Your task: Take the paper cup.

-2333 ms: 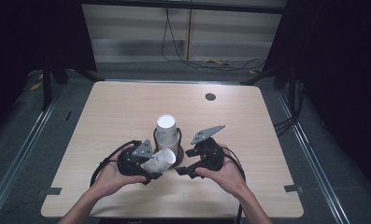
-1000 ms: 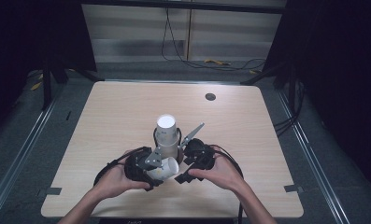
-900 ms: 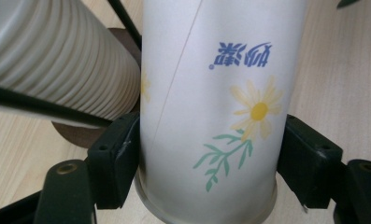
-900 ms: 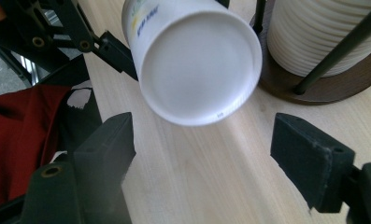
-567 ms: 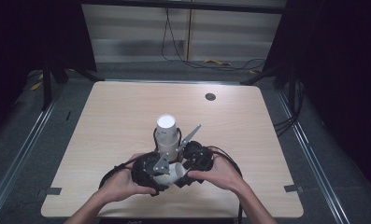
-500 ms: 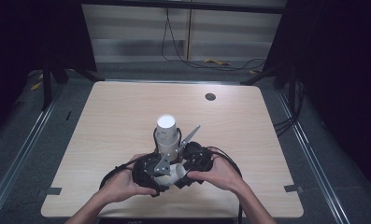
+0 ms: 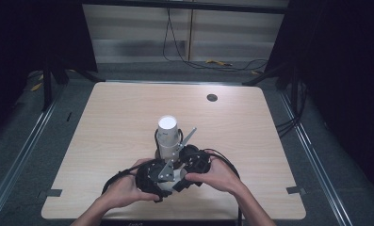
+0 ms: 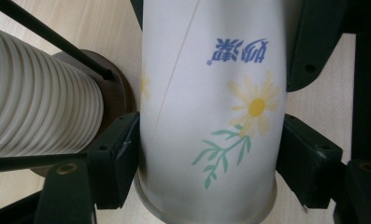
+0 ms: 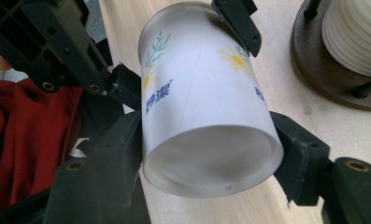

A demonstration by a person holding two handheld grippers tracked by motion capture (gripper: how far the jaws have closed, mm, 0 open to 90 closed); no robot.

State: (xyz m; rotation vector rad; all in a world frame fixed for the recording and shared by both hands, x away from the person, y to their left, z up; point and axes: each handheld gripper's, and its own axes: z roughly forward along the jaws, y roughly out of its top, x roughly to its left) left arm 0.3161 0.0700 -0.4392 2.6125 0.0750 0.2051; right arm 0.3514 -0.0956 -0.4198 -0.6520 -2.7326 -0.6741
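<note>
A white paper cup [image 8: 211,107] with a yellow flower print lies on its side between both grippers, in front of a tall stack of white cups [image 7: 168,134]. My left gripper [image 8: 206,158] is shut on the cup near its rim, with a pad pressing on each side. My right gripper [image 9: 211,149] grips the same cup [image 9: 202,102] at its base end. Its jaws have just been closing and its pads now touch the cup's wall. In the high view the left gripper [image 7: 162,181] and right gripper [image 7: 182,172] meet near the table's front edge.
The stack of cups [image 9: 356,37] stands on a dark round wooden base [image 9: 323,70] with thin black rods around it, just beyond the grippers. A small dark hole [image 7: 212,98] sits at the back right of the wooden table [image 7: 250,136]. Red clothing [image 9: 24,135] lies below the grippers.
The two hands have drawn together in front of the stack. The cup, earlier in the left gripper alone, now sits between both grippers.
</note>
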